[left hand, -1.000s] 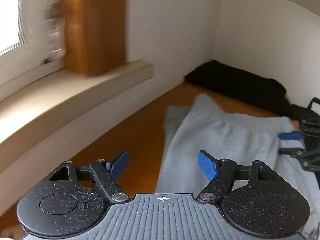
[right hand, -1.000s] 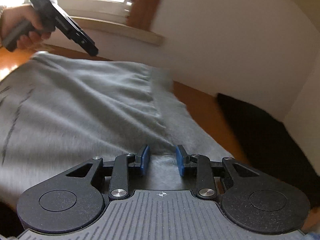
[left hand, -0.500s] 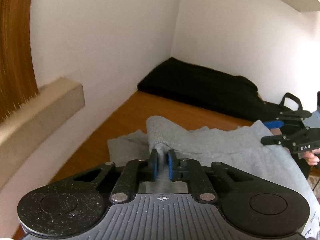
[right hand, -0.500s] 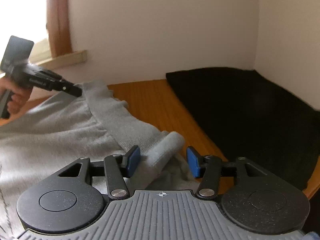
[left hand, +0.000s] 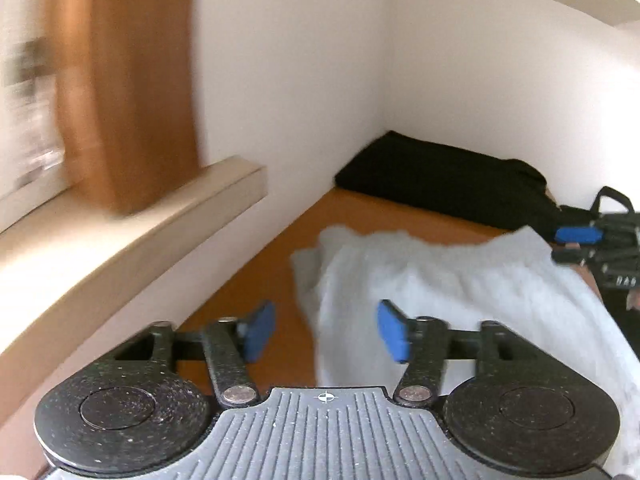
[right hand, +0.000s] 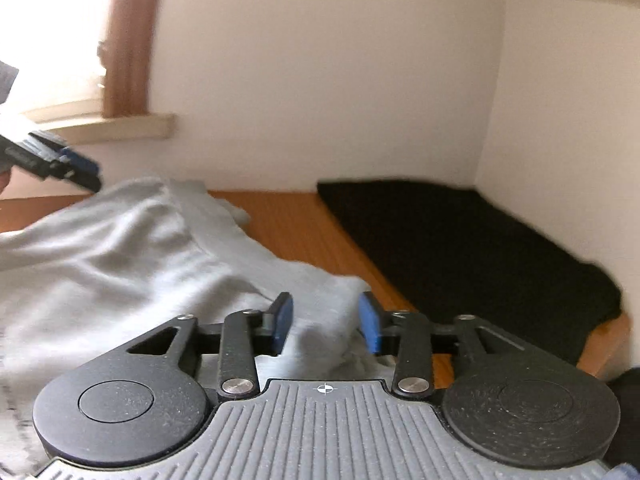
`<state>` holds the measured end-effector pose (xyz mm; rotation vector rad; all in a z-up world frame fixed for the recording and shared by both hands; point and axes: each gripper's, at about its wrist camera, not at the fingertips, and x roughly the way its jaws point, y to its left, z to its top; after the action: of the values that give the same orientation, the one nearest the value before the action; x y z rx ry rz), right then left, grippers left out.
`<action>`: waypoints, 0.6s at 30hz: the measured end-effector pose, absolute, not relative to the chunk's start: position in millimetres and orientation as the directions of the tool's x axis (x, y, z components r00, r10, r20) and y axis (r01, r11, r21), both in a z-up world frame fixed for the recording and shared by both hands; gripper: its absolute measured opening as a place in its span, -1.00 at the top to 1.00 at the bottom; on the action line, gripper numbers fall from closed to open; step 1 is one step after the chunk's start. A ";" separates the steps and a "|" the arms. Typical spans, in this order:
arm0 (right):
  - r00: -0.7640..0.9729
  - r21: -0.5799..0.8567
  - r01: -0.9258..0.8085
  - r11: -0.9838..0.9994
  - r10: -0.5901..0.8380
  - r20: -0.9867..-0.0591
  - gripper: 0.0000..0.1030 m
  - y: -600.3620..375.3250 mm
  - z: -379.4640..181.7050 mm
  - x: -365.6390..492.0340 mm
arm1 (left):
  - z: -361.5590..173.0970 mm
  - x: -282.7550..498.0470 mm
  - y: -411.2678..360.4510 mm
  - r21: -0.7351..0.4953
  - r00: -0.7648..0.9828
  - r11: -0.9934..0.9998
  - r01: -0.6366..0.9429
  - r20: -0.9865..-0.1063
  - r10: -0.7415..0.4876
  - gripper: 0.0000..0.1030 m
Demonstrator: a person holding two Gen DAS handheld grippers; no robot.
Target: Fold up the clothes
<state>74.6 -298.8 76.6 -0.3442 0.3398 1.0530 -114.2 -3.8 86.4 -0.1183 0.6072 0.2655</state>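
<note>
A light grey garment (left hand: 460,292) (right hand: 120,256) lies spread on the orange wooden table (left hand: 276,256) (right hand: 292,216). My left gripper (left hand: 326,332) hovers at the garment's left edge with its jaws opening. That edge lies loose under the gap and neither pad presses on it. In the right wrist view the left gripper (right hand: 76,168) hangs over the garment's far corner. My right gripper (right hand: 326,322) has its jaws closing, with a bunched grey fold between the blue pads that is not visibly pinched. It also shows at the garment's right side (left hand: 588,244).
A folded black cloth (left hand: 440,176) (right hand: 460,240) lies in the far corner against the white walls. A pale window sill (left hand: 140,220) (right hand: 120,124) juts out along the left wall, with a brown wooden frame (left hand: 128,80) above it.
My left gripper was shut on a raised grey cuff half a second ago; it has let go, opened and drawn back. The right gripper's jaws have narrowed around the fold.
</note>
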 end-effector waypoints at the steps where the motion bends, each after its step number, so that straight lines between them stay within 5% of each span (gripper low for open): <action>1: 0.448 -0.111 -0.889 0.445 0.791 -0.417 0.14 -300.9 78.5 65.2 | 85.1 -129.1 -6.9 -0.047 0.789 0.957 -0.286 -0.578 0.208 -0.25; 8: 0.310 -0.054 -0.946 0.319 0.847 -0.432 0.04 -299.2 72.6 -4.9 | 71.1 -207.6 -29.0 -0.127 0.798 0.942 -0.310 -0.573 0.185 -0.18; 16: 0.353 -0.100 -0.932 0.347 0.820 -0.451 -0.02 -304.5 58.5 -25.9 | 61.5 -231.9 -34.8 -0.244 0.829 0.932 -0.269 -0.551 0.095 -0.12; 17: 0.356 -0.105 -0.932 0.347 0.816 -0.455 -0.03 -305.3 56.6 -26.0 | 62.1 -233.2 -35.8 -0.246 0.830 0.934 -0.261 -0.550 0.087 -0.04; 18: 0.358 -0.110 -0.931 0.347 0.813 -0.460 -0.03 -306.1 54.6 -26.0 | 62.9 -234.1 -37.6 -0.239 0.830 0.937 -0.254 -0.551 0.085 0.57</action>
<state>-26.0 -306.1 54.6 -0.3848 0.3526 1.1614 -234.1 -37.6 62.9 -0.3115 0.5645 0.1832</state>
